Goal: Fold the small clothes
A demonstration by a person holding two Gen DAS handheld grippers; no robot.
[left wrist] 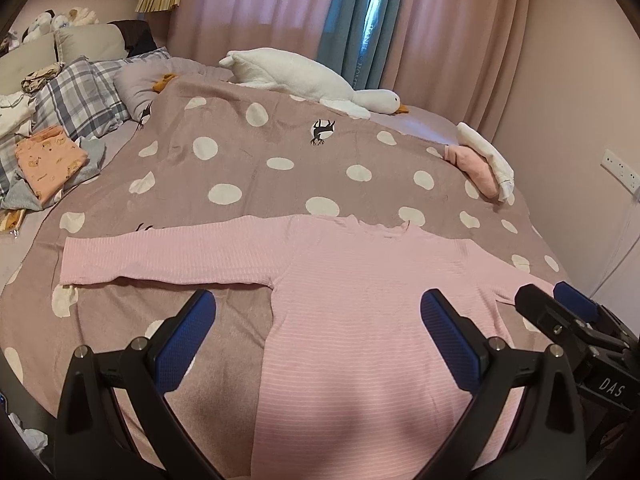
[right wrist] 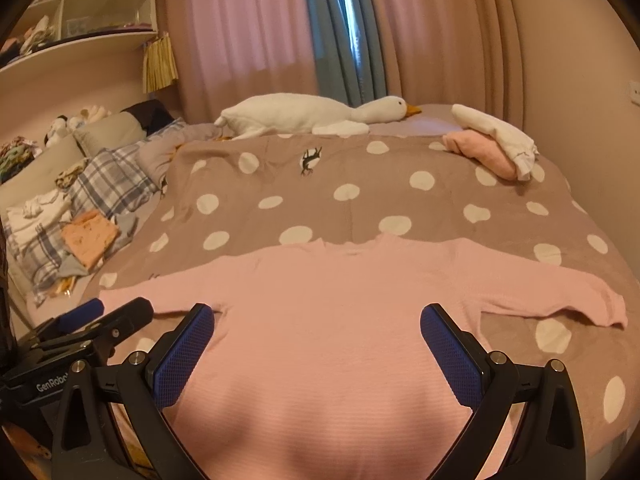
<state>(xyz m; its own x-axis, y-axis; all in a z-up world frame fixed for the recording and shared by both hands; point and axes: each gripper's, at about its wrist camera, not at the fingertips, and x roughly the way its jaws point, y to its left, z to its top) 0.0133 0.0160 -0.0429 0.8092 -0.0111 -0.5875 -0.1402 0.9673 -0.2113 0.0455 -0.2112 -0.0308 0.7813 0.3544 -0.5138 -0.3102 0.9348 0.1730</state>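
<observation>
Left wrist view shows the pink shirt [left wrist: 360, 320] with one sleeve spread flat; right wrist view shows the other (both grippers [left wrist: 316, 320] [right wrist: 318, 332] gape wide, empty).

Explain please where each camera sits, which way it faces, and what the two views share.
Left wrist: on the left hand-held gripper, looking forward over the pink shirt and its left sleeve toward the curtains; its own open blue fingers show, and the right hand-held gripper at the right edge.
Right wrist: on the right hand-held gripper, facing the same way; its open fingers show, the left one at the left edge.
Shared: shirt, dotted blanket, plush goose.
</observation>
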